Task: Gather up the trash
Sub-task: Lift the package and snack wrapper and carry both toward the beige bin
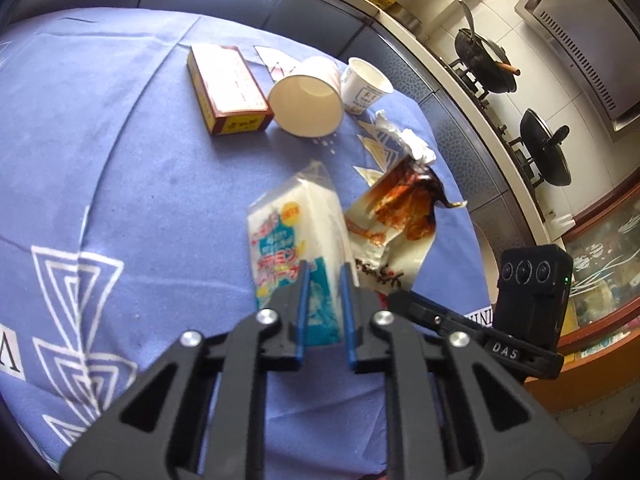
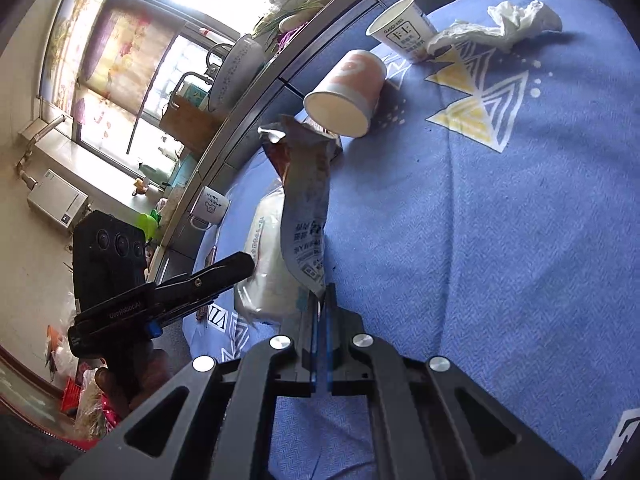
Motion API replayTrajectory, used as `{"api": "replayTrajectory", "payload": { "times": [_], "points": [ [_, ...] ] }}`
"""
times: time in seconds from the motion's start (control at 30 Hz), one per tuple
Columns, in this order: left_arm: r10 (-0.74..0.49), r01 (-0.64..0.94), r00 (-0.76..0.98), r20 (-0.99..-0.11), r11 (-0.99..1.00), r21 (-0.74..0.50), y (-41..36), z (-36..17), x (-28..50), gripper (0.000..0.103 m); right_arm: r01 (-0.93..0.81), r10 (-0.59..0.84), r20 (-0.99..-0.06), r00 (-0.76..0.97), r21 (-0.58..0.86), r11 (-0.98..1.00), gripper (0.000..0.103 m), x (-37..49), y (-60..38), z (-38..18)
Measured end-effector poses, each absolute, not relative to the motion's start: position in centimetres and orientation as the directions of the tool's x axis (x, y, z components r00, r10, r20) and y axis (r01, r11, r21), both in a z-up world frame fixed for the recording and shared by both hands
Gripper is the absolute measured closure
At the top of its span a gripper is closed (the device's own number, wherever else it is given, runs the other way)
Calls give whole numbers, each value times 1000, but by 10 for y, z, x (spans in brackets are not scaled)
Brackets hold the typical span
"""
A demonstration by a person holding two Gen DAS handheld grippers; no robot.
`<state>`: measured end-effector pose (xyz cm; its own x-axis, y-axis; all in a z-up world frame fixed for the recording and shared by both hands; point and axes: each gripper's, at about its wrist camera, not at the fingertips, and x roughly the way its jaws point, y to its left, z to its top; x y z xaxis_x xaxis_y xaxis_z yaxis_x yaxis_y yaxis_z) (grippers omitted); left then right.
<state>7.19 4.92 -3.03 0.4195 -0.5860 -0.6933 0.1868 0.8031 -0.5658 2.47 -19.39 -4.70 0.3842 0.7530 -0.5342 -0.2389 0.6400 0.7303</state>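
Right now the left gripper (image 1: 325,278) is pinching the near end of a white and blue sponge pack (image 1: 294,236) between its narrowed fingers, and the pack is stretching forward beyond the tips over the blue tablecloth (image 1: 120,184). The right gripper (image 2: 320,300) is holding its fingers almost closed on the lower edge of a snack wrapper (image 2: 306,200), which is hanging up and ahead of the tips.

Both holds are looking thin: slick film gripped at one edge could be slipping free if either hand is swinging fast.

Ahead of the left fingers, a paper cup (image 1: 306,106) is lying on its side, seemingly empty, beside a red box (image 1: 228,90); a printed cup (image 1: 364,84) is standing past it, its contents hidden. A crumpled tissue (image 2: 516,20) is waiting far ahead of the right fingers.
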Motion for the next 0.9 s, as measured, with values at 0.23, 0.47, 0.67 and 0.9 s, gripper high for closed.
{"api": "replayTrajectory", "payload": {
  "times": [0.23,0.47,0.67,0.9],
  "points": [
    [-576,201,430,-695,812,-548,46,-20,68,101,-225,779,-498,381,768,600,101,23,-202,-46],
    [-474,168,479,-739,876,-453,60,-14,54,32,-288,811,-485,327,767,574,101,24,-166,-38],
    [-380,163,498,-779,924,-347,77,-16,45,32,-307,838,-472,272,783,541,101,29,-140,-42],
    [-309,59,438,-844,947,-316,103,-51,59,72,-256,827,-484,285,793,552,101,31,-151,-51]
  ]
}}
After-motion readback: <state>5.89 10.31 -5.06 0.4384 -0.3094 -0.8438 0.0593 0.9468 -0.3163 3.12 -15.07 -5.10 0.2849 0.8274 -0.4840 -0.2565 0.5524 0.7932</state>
